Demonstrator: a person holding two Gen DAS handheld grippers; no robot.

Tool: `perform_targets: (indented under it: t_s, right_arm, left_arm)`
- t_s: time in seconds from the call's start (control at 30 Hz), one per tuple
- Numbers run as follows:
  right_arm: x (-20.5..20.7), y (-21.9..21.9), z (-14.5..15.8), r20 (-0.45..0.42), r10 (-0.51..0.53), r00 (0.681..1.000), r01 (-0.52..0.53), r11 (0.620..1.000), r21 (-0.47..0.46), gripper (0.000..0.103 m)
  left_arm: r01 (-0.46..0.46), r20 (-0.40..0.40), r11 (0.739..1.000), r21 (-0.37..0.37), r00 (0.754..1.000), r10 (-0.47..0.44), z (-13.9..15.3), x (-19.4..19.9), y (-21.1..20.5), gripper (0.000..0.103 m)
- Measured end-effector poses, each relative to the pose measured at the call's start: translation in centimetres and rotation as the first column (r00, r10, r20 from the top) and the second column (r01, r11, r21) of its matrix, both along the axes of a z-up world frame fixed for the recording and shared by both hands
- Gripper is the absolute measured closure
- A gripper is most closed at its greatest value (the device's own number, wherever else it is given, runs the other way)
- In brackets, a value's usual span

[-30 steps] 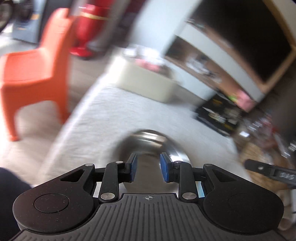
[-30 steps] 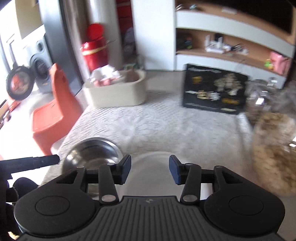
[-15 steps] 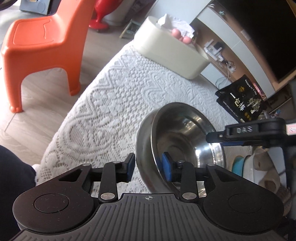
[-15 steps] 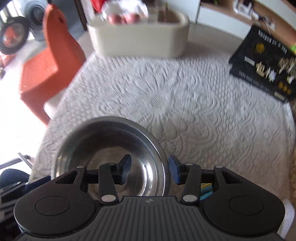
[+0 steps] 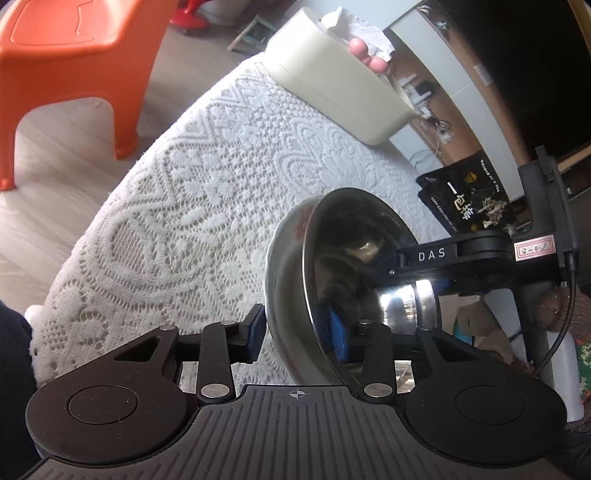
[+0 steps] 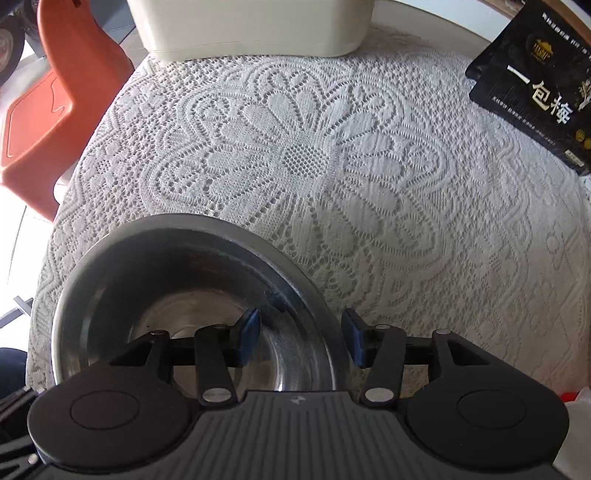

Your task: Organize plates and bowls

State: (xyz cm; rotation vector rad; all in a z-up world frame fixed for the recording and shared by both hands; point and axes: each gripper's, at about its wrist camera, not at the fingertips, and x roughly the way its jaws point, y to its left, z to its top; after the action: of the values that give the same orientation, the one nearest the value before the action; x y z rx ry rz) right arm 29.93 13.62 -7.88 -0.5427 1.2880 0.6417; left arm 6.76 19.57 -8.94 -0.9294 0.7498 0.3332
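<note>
The bowl [image 6: 192,295] sits on the lace cloth [image 6: 332,166] near its front left edge. Behind it, at the far edge, stands a tub [image 6: 255,29]; a packet [image 6: 535,92] lies far right. 1 chair [image 6: 55,110] stands beyond the cloth's left side.

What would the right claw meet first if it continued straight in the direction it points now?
Most likely the rim of the steel bowl: the right claw straddles it, pointing steeply down, one pad inside, one outside, neither pressing. Past the rim lies the lace tablecloth. Depth is hard to judge.
</note>
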Motion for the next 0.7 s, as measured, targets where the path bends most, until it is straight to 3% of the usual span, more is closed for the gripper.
perform_targets:
  t_s: [0.27,0.5,0.7]
  right_arm:
    - [-0.9,0.6,0.2,0.002,0.003,1.0,-0.003,1.0,-0.006,0.05]
    - [-2.4,0.8,0.2,0.005,0.059,0.998,-0.059,0.998,0.0,0.05]
    - [-1.4,0.1,0.5,-0.029,0.017,0.999,-0.015,0.998,0.061,0.051]
  left_arm:
    - [-0.012,0.007,1.0,-0.029,1.0,0.012,-0.2,-0.4,1.3,0.063]
    - [-0.027,-0.015,1.0,0.007,1.0,0.027,0.3,-0.7,1.7,0.062]
    - [-0.034,-0.026,0.998,0.05,0.999,0.035,1.1,-0.7,1.5,0.062]
